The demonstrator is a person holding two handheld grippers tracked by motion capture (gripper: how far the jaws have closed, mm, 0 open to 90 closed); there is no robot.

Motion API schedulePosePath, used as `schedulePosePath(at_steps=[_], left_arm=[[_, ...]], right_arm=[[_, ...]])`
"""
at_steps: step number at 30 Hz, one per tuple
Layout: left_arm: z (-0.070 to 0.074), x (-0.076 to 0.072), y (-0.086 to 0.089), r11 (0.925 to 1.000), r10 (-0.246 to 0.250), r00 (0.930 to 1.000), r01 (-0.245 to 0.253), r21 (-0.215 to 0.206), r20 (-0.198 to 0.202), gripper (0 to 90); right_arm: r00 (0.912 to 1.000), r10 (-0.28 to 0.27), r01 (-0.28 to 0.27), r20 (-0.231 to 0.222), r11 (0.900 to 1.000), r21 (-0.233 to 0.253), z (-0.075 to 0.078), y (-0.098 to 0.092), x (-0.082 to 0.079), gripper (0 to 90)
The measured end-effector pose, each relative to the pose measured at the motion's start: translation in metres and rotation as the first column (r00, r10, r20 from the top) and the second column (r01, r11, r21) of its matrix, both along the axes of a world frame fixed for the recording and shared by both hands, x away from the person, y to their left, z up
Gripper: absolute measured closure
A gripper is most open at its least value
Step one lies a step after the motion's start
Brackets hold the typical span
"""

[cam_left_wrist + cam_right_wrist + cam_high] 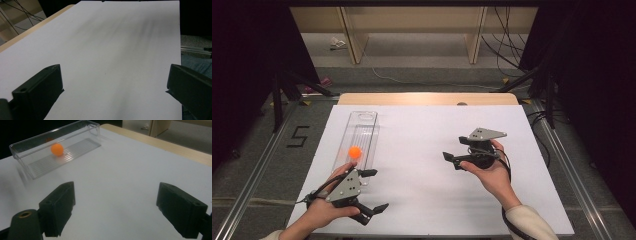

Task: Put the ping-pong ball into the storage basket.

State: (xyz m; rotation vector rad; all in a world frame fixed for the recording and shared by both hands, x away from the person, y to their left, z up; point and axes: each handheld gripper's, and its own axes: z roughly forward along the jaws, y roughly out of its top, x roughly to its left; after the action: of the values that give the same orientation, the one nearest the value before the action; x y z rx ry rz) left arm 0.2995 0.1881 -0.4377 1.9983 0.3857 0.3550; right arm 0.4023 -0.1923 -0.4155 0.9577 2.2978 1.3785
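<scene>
Orange ball (355, 152) in clear tray (367, 116), just beyond left gripper (373, 190) (jaws apart); right gripper (453, 149) jaws apart, well away

I sit at a table (432, 99) made of light wood, with a big white sheet (427, 145) lying flat over most of its top. The floor (259, 145) around me is grey, with a black number 5 (298, 136) on it at my left, shiny metal rails (568, 165) along both sides, and black stands (279, 95) by the far corners. Past the table I see a pale wooden shelf (412, 30) with black wires (504, 40) hanging beside it, and both sides of the room are very dark.
</scene>
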Motion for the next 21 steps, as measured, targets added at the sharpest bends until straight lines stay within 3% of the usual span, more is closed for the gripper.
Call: schedulePosePath(at_steps=[21], left_arm=[[0.000, 0.000, 0.001, 1.0000, 0.002, 1.0000, -0.002, 0.001, 0.000, 0.0]], right_arm=[[0.9986, -0.053, 0.053, 0.000, 0.999, 0.009, -0.001, -0.036, -0.023, 16.4]])
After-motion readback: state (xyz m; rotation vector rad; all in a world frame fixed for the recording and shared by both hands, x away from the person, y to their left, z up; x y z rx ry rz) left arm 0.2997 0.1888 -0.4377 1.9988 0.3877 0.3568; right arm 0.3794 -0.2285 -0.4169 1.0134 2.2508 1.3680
